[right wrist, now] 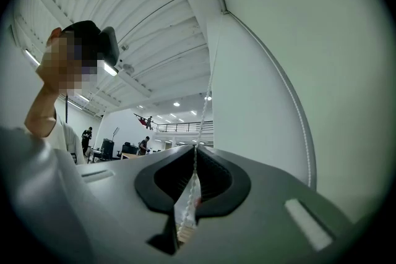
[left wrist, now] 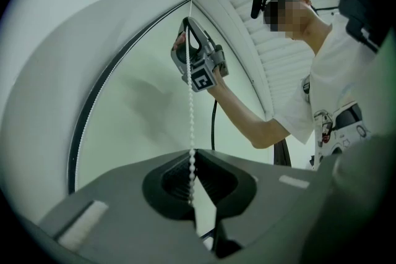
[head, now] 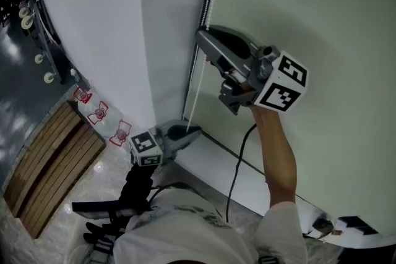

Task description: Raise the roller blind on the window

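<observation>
- My left gripper (left wrist: pixel 192 156) clamps the white bead chain (left wrist: pixel 190 102).
- My right gripper (right wrist: pixel 195 150), higher, pinches the same chain.
- Its cube (head: pixel 281 85) shows black square markers; shirt print (left wrist: pixel 324 127) unreadable.

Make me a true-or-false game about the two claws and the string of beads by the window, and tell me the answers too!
1. The left claw and the right claw both pinch the bead chain. True.
2. The left claw is higher up than the right claw. False: in the head view the right claw is the upper one and the left claw is below it.
3. The beads between the two claws are white. True.
4. The right claw is wide open with nothing in it. False: it is shut on the bead chain, which runs between its tips.
</observation>
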